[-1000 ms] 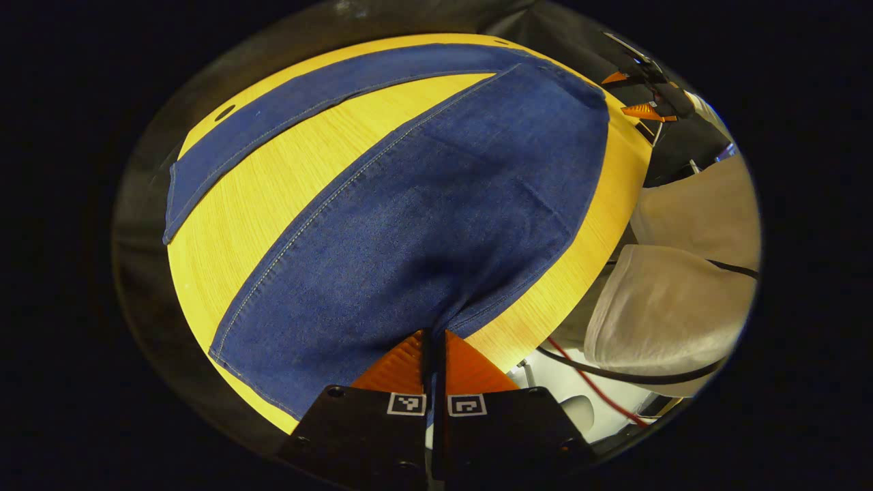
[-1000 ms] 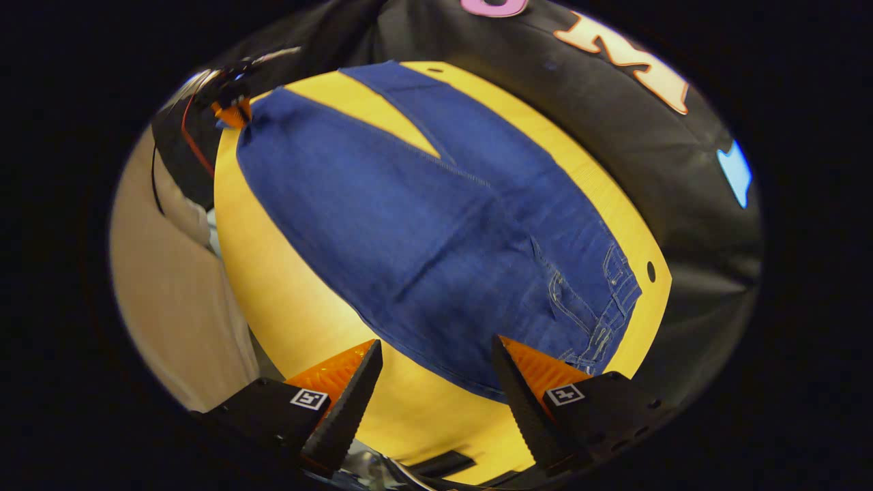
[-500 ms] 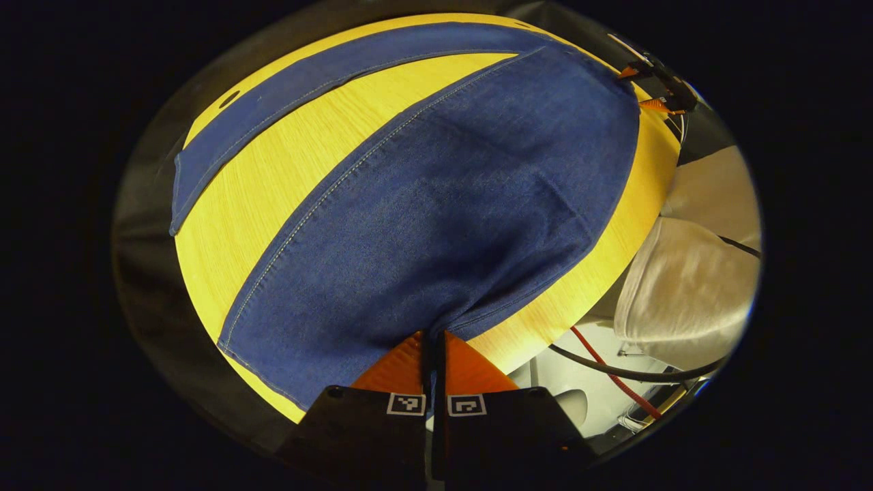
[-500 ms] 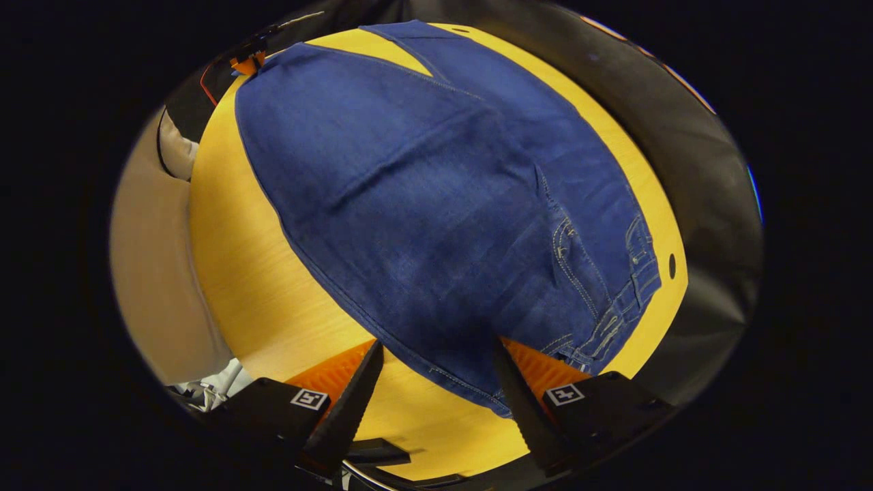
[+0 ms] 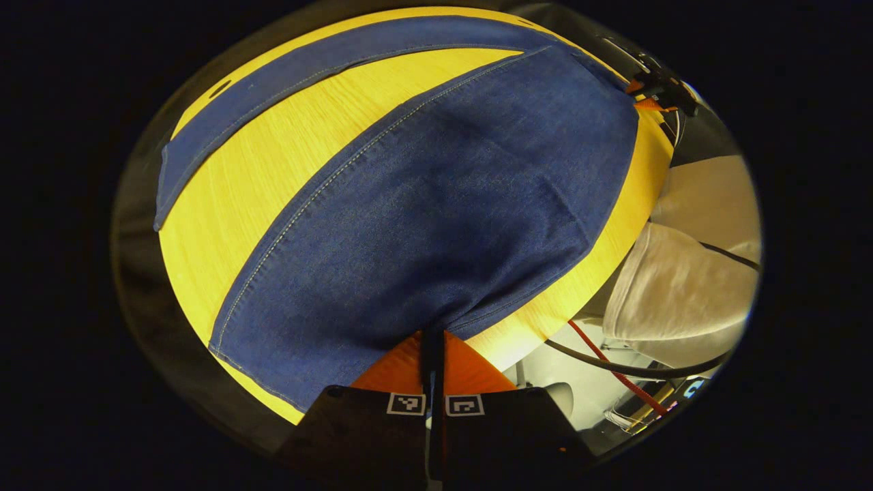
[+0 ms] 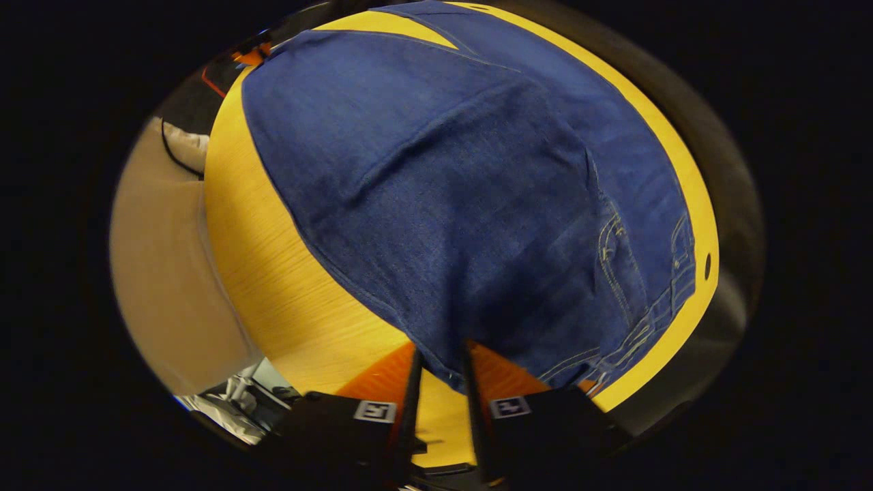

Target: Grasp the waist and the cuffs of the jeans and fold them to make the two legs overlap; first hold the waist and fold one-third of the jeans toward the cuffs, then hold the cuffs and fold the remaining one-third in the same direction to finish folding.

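Jeans (image 5: 436,218), one pair, two legs spread flat on one yellow wooden table (image 5: 273,164). Left gripper (image 5: 432,341) pinched tight on near leg's cuff corner. Right gripper (image 6: 440,365) narrowed around waist edge (image 6: 450,372), small gap remaining; contact unclear.

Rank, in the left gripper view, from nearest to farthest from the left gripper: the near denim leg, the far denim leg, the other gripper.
From the left gripper:
1. Near blue denim leg, its cuff edge pinched between the fingers.
2. Far blue denim leg, across a wedge of yellow wooden table.
3. Other gripper, upper right by the waist; close to the far leg's rank.
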### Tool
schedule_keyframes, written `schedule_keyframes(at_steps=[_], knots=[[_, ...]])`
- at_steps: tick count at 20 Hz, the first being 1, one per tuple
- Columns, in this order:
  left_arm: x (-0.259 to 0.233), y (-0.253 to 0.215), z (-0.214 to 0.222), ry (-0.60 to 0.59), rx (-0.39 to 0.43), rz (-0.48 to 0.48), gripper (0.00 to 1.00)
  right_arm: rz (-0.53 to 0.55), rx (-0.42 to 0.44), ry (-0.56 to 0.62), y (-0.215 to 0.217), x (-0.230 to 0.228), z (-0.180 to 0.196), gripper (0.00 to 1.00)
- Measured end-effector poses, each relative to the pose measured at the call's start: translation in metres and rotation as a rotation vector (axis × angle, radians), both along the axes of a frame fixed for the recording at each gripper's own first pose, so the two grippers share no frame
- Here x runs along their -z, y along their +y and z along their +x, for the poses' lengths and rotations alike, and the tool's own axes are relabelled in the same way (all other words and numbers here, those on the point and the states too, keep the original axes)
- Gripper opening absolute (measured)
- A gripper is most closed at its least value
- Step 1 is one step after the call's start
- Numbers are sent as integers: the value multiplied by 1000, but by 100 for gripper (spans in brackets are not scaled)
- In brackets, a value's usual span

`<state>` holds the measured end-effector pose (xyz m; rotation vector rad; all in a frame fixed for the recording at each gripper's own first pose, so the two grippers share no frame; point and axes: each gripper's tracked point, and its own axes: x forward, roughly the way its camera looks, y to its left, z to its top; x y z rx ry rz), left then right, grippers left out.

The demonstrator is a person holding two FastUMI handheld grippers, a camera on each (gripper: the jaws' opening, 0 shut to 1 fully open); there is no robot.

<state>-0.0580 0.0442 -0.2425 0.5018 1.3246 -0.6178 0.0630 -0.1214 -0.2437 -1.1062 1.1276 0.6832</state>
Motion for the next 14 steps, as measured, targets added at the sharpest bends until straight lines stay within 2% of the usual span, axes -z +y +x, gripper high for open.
schedule_keyframes(at_steps=[1,4,5,8,10,12,14], knots=[[-1,1,-1,26,24,6,0,3,-3,-15,0,-3,2,9],[-8,5,-10,114,99,51,0,7,53,11,-5,-2,-15,10],[-13,5,-12,137,120,67,0,14,86,33,-1,-4,-22,5],[-38,10,-9,190,178,129,0,96,164,67,19,-23,-14,3],[-60,13,-3,213,225,170,0,171,222,49,33,-48,-2,3],[-88,14,11,198,262,215,0,242,293,10,38,-70,11,0],[-113,13,32,159,290,252,0,313,375,-47,36,-88,24,3]])
